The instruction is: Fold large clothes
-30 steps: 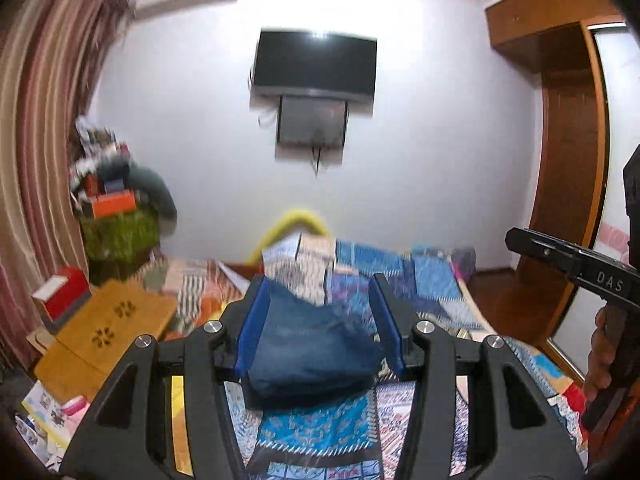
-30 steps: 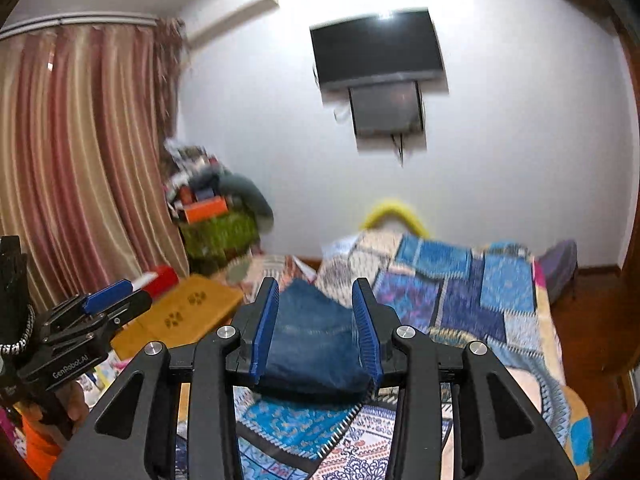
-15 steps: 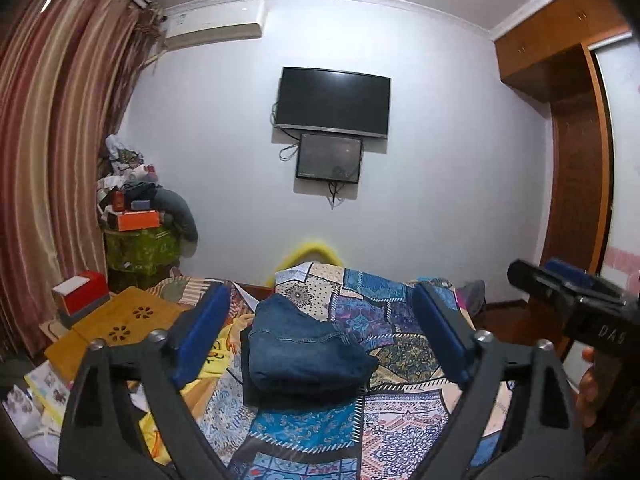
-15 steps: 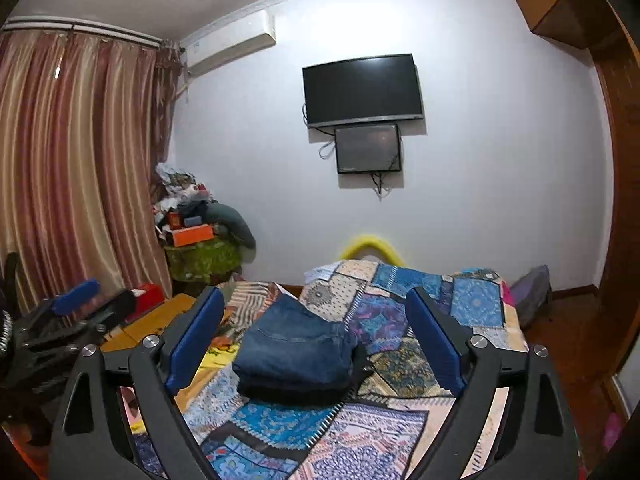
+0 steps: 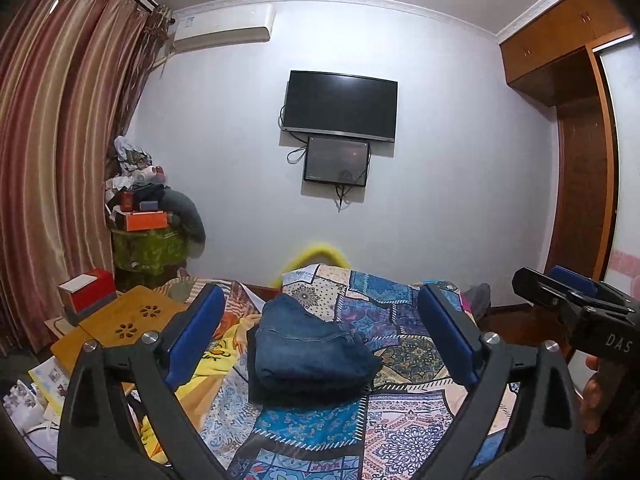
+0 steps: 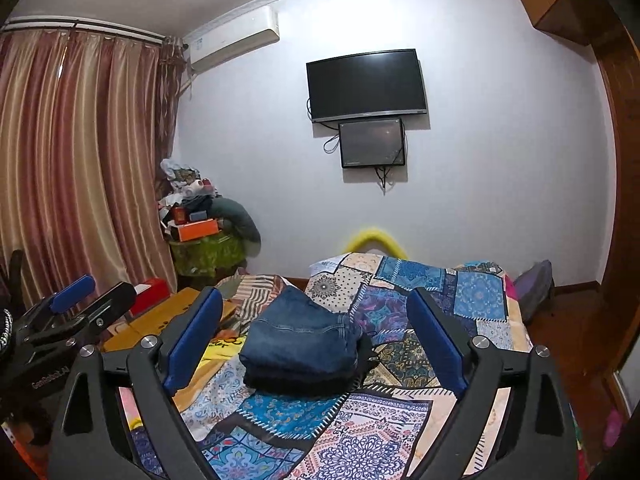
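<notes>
Clearly, you had both tools backed off from the folded jeans (image 5: 308,352), which sat as a compact stack on the patchwork bedspread (image 5: 404,356), roughly mid-bed. The left gripper (image 5: 320,332) had its jaws opening to nearly full spread, with the denim framed between them but beyond the blue pads, untouched. The right gripper (image 6: 316,332) stood wide apart too, likewise clamped on nothing.

By the look of it, the fold was finished and the step in hand was simply letting go cleanly. To do that well, you would draw both tools straight back and level, keeping the pads clear of the top layer so no edge gets dragged and the stack stays square. A dark layer showed under the denim; it may have been another garment or just shadow, hard to tell from this angle.

Around you, a wooden lap desk (image 5: 120,320) lay at the left edge of the bed with a red box (image 5: 90,292) beside it, and yellow fabric (image 5: 208,360) was bunched just beside the jeans on that side. That bundle and the desk were what crowded your left hand most. The wardrobe (image 5: 580,152) stood well off to the right, out of the way.
</notes>
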